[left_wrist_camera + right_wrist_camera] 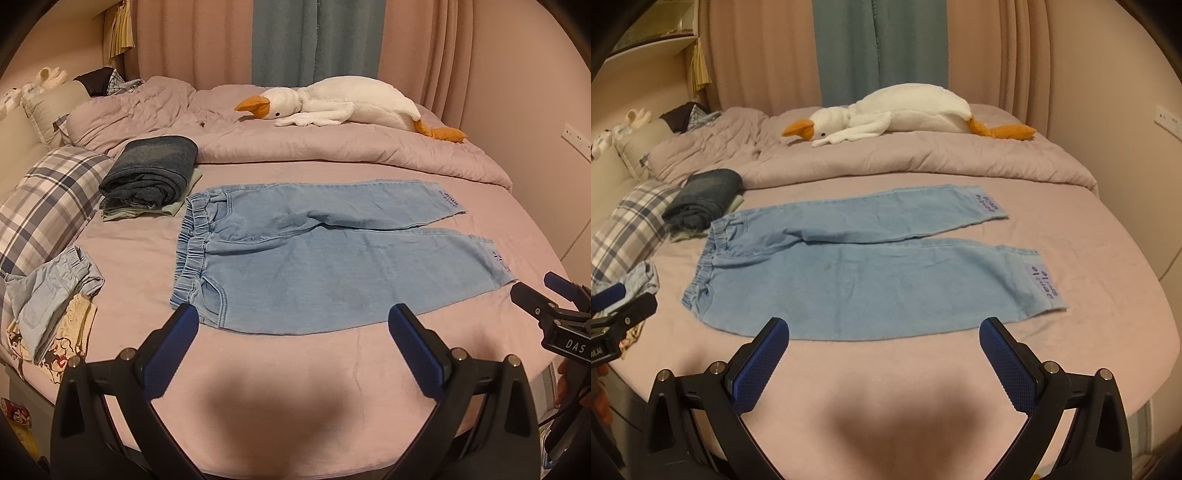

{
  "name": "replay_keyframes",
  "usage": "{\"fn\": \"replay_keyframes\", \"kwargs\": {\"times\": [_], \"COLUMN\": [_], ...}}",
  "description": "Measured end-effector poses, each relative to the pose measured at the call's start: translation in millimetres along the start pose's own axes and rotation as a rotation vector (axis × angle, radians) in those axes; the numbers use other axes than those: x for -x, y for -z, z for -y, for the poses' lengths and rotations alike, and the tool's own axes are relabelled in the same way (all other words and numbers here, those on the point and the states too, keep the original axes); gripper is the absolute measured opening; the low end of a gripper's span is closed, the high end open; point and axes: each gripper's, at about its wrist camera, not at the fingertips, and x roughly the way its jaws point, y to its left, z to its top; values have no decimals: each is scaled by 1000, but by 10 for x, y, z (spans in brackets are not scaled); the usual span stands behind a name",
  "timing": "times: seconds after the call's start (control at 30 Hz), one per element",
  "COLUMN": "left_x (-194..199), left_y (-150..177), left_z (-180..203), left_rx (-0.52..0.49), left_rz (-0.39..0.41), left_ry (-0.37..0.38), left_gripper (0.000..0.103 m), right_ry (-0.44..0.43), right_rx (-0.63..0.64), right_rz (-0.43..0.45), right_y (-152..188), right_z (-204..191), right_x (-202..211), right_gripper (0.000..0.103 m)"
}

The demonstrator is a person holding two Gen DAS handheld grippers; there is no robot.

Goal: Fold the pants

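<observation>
1. Pink sheet covers the bed (147,258), with curtains (284,40) behind it.
2. One pair of light blue pants (314,266) lies flat and unfolded mid-bed, in front of both claws.
3. Its long axis runs side to side: waistband (192,243) to the left, two leg hems (495,258) to the right.
4. The two legs lie side by side, split by a narrow gap that widens toward the hems; each hem carries a printed label (1047,284).
5. The near long edge of the pants lies just beyond the claw tips, with bare sheet between it and the bed's front edge.
6. Left claw (293,323) hangs wide apart and holds nothing, above the sheet near the waistband corner and near leg.
7. Right claw (884,336) is likewise spread wide and holds nothing, facing the near leg; in the left view it shows at the right edge (535,291).
8. Bare sheet rings the pants on the near side and right.
9. Left of the waistband sits one stack of folded clothes (151,177), close to it but apart.
10. One plaid pillow (44,206) lies further left, with a loose pile of clothes (51,295) in front of it by the bed's edge.
11. One bunched duvet (332,147) crosses the back of the bed, well clear of the far leg.
12. One plush goose (351,103) lies on it.
</observation>
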Motion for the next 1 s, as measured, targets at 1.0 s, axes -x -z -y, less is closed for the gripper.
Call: {"fn": "replay_keyframes", "kwargs": {"times": [1.0], "left_x": [-24], "left_y": [5], "left_z": [17], "left_rx": [-5], "left_rz": [3], "left_ry": [7], "left_gripper": [103], "right_ry": [-2], "right_rx": [1], "right_rz": [8], "right_y": [13], "right_z": [-60], "right_x": [-9], "right_gripper": [102]}}
